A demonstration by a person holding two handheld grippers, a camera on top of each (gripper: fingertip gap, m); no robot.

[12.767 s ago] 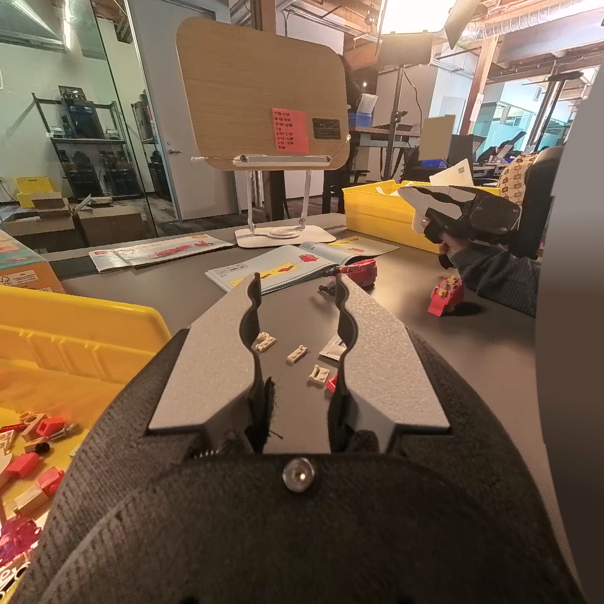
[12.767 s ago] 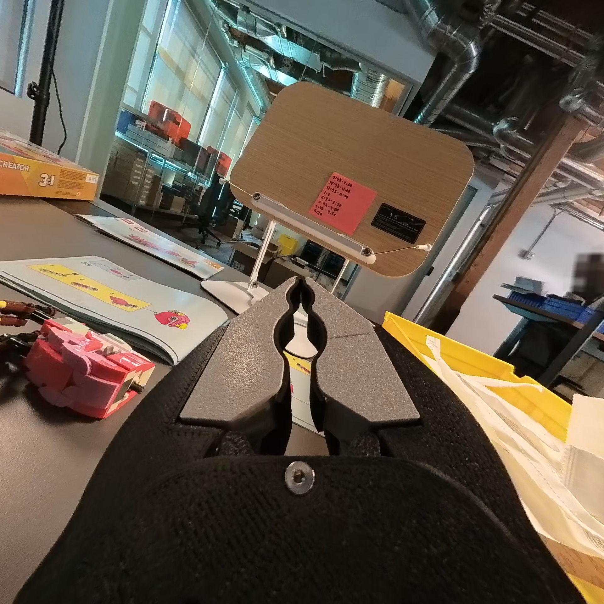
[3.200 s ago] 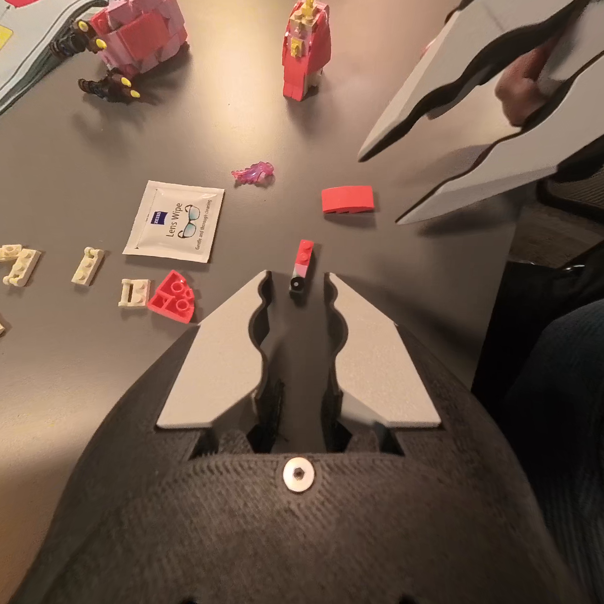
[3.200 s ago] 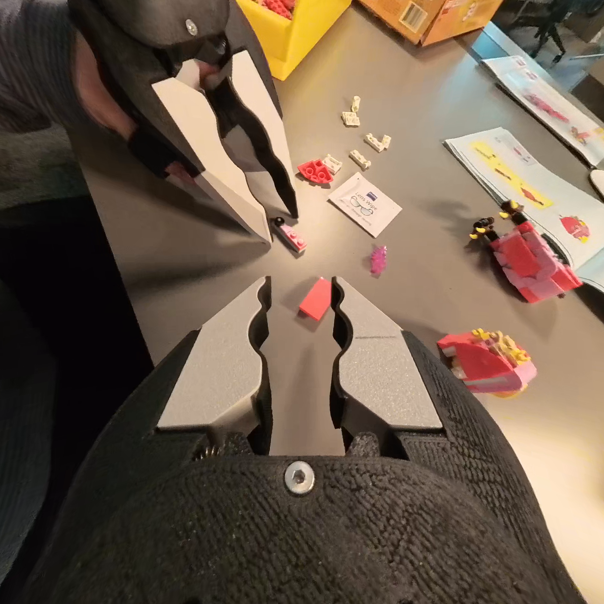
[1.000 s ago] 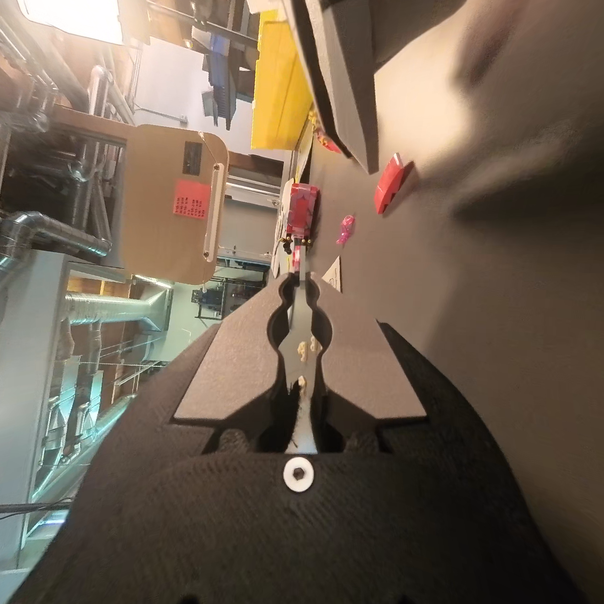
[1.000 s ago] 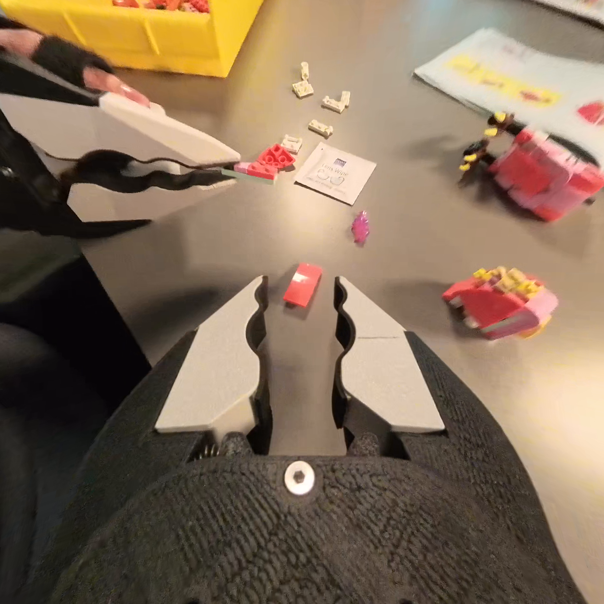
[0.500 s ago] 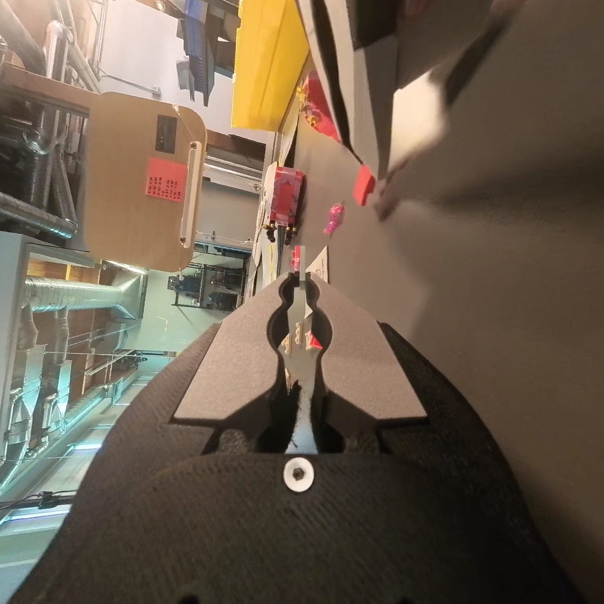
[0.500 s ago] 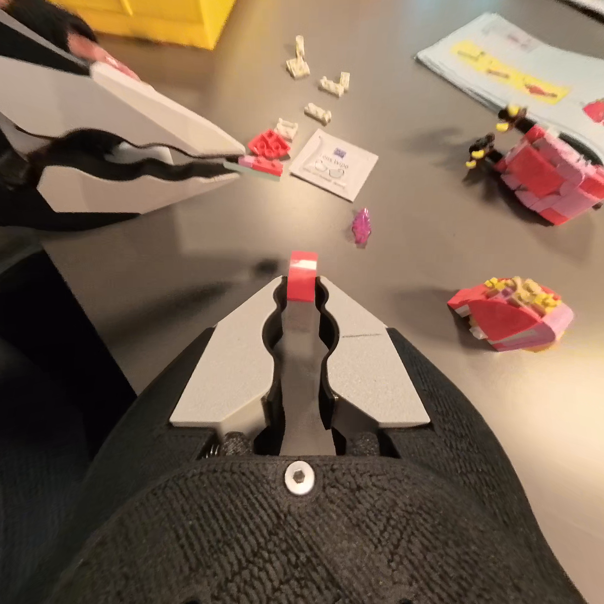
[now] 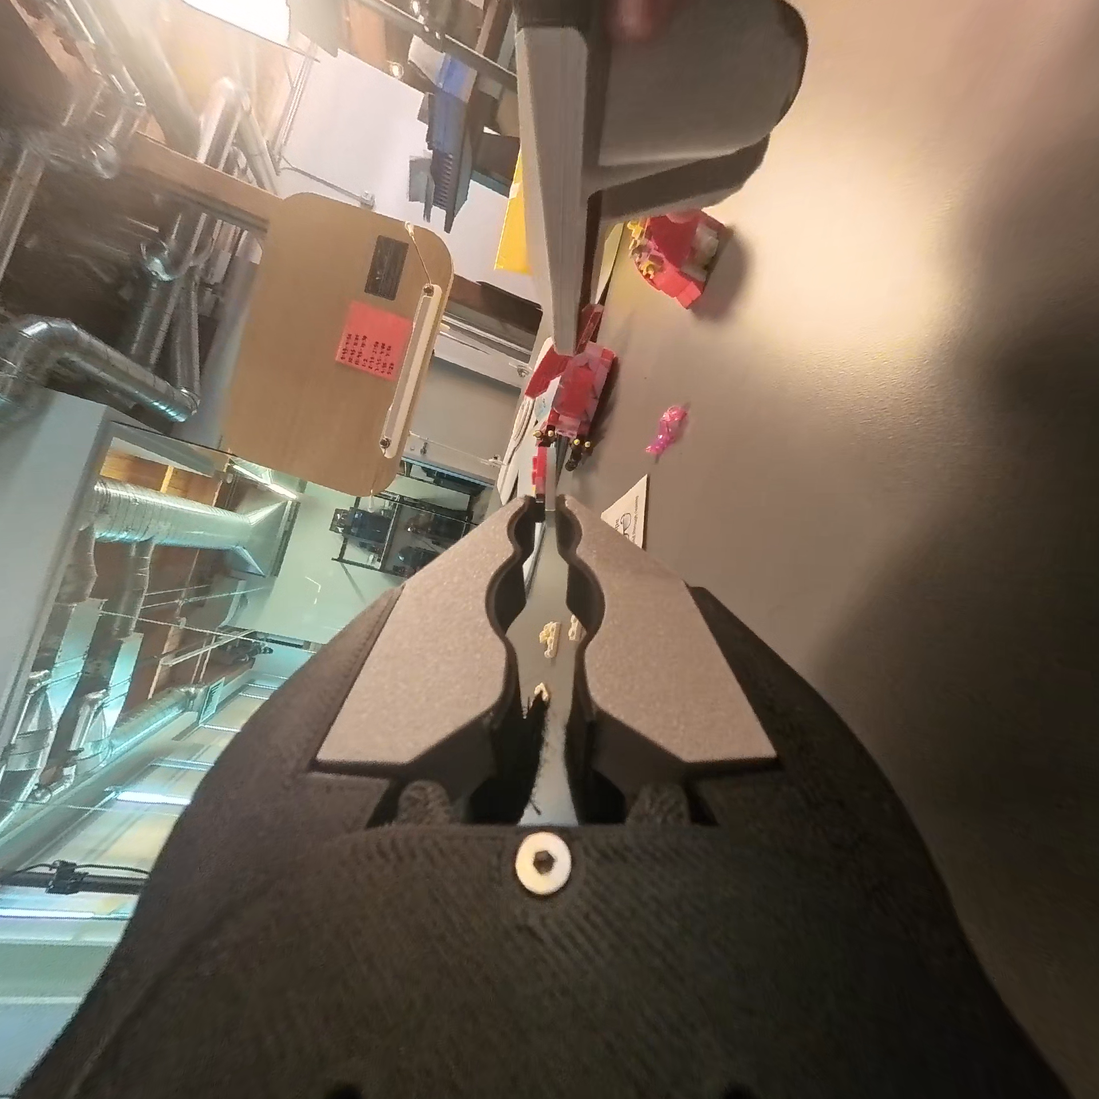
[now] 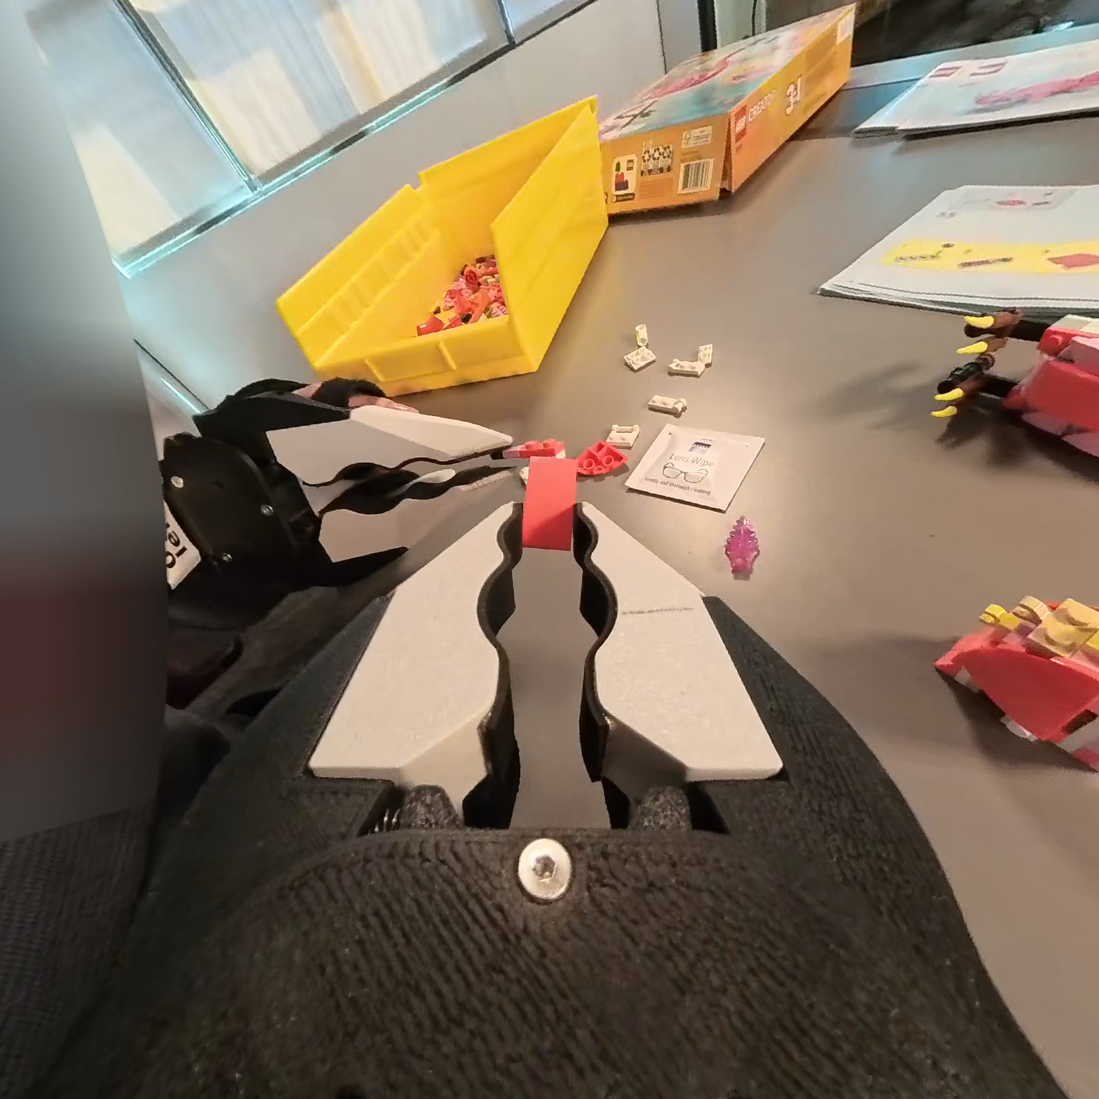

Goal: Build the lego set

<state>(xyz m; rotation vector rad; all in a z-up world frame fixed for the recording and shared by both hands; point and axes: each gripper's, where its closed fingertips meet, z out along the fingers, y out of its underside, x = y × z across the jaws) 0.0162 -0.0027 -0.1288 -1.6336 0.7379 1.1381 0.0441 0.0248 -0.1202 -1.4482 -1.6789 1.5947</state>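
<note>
Currently right gripper (image 10: 548, 516) clamps a red tile (image 10: 548, 505); left gripper (image 10: 496, 459) pinches a pink-red brick stack (image 10: 535, 449) above the table (image 10: 832, 565).

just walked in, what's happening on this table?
A person works two handheld grippers over a dark table strewn with toy bricks. The right gripper pinches a smooth red brick at its fingertips. The left gripper grips a small pink-and-red brick piece beside it. A yellow bin of bricks sits behind.
</note>
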